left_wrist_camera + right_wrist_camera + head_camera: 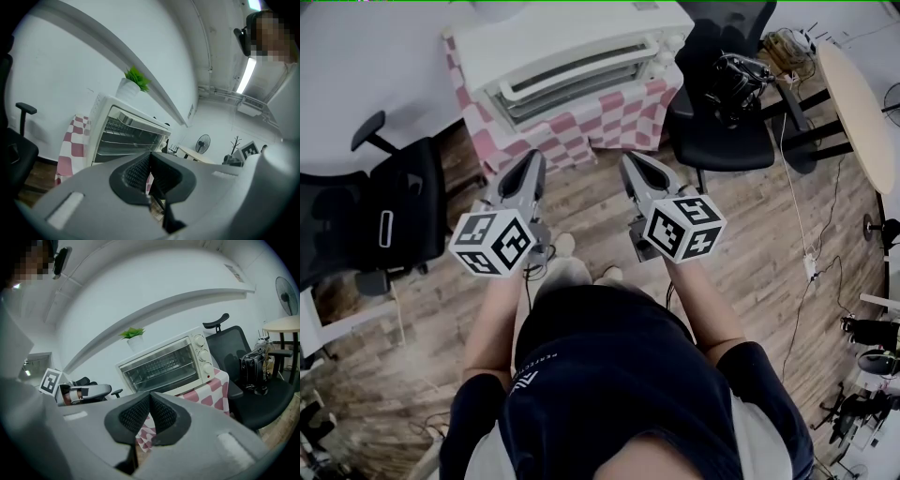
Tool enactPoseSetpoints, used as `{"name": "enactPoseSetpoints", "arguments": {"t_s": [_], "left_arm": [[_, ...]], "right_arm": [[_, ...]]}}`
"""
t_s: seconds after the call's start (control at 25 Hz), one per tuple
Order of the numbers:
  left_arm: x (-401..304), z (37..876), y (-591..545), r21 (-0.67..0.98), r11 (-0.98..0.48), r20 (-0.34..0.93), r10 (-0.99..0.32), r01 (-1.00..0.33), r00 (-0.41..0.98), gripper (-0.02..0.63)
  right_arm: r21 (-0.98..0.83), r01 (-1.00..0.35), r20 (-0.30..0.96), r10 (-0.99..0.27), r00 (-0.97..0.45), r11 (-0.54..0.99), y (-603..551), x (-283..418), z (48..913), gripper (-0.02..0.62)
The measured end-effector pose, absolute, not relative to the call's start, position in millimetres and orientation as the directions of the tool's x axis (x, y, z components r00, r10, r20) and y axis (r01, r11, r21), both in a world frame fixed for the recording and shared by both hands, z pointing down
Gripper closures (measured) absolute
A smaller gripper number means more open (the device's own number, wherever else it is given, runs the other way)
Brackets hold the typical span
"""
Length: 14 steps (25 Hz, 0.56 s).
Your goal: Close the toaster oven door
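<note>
A white toaster oven (572,42) stands on a table draped in a pink-and-white checkered cloth (619,117), ahead of both grippers. In the right gripper view the toaster oven (164,364) has its glass door standing upright against the front, with the handle along the top and knobs (202,355) to its right. The left gripper view shows the toaster oven (126,136) from its left side, racks visible through the glass. My left gripper (532,159) and right gripper (633,161) hover side by side short of the table, both shut and empty. Neither touches the oven.
A black office chair (384,216) stands at the left. Another black chair (722,141) at the right carries a black bag (739,80). A round wooden table (862,112) is at the far right, with cables on the plank floor. A small potted plant (133,336) sits on top of the oven.
</note>
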<state>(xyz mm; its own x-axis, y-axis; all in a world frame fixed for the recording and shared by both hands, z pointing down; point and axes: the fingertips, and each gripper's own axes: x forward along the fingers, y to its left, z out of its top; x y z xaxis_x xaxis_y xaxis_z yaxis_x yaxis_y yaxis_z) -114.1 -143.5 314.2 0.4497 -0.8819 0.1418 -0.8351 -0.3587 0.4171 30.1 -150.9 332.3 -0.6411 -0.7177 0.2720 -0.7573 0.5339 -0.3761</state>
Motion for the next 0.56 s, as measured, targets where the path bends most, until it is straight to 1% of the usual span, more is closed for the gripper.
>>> {"name": "enactPoseSetpoints", "arguments": {"t_s": [0.56], "left_arm": [[-114.8,309.2,-141.2,0.412,-0.376,0.149,-0.870,-0.830,0.469,0.606]], "right_arm": [[-0.373,-0.753,0.268,-0.714,-0.646,0.542,-148.1,25.7,330.8,0.594]]}}
